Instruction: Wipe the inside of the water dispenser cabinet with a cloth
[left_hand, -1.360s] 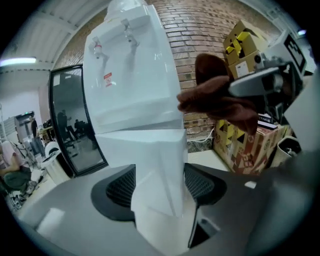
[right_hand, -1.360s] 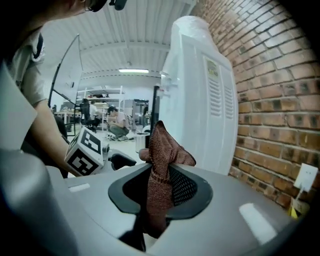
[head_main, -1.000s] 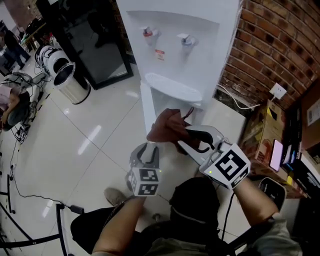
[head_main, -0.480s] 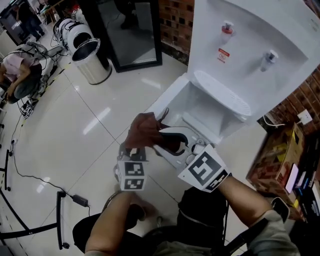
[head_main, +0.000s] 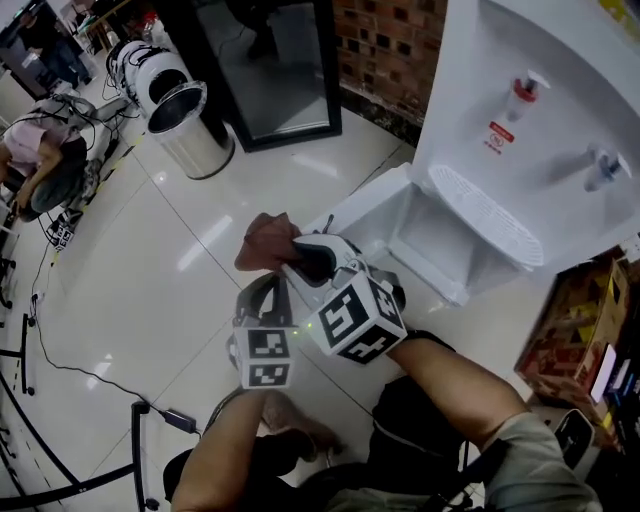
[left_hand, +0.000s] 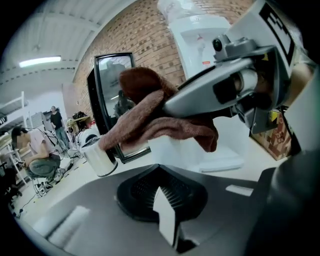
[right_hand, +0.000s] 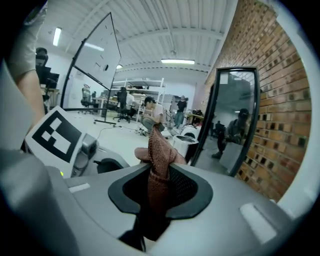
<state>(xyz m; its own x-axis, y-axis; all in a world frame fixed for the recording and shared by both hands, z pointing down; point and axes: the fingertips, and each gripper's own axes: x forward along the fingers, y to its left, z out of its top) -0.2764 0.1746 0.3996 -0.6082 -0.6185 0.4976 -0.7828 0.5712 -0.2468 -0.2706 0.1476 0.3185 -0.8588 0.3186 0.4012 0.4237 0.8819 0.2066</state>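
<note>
The white water dispenser (head_main: 520, 120) stands at the right, its lower cabinet (head_main: 455, 250) open and the door (head_main: 372, 208) swung out to the left. A brown cloth (head_main: 266, 243) hangs bunched left of that door, clear of the cabinet. My right gripper (head_main: 292, 252) is shut on it; the cloth (right_hand: 160, 160) fills the gap between its jaws. My left gripper (head_main: 265, 292) sits just under the right one, shut and empty. In the left gripper view the closed pads (left_hand: 166, 220) show below the cloth (left_hand: 150, 112), which passes overhead.
A steel waste bin (head_main: 185, 125) and a black-framed glass panel (head_main: 270, 70) stand at the back on the glossy tile floor. A brick wall (head_main: 385, 45) runs behind the dispenser. Cardboard boxes (head_main: 570, 345) sit at the right; cables (head_main: 60, 350) and a seated person (head_main: 40, 160) at the left.
Both grippers have moved left, away from the cabinet opening, with the cloth still in the right one. The left jaws have closed. The right gripper now crosses over the left.
</note>
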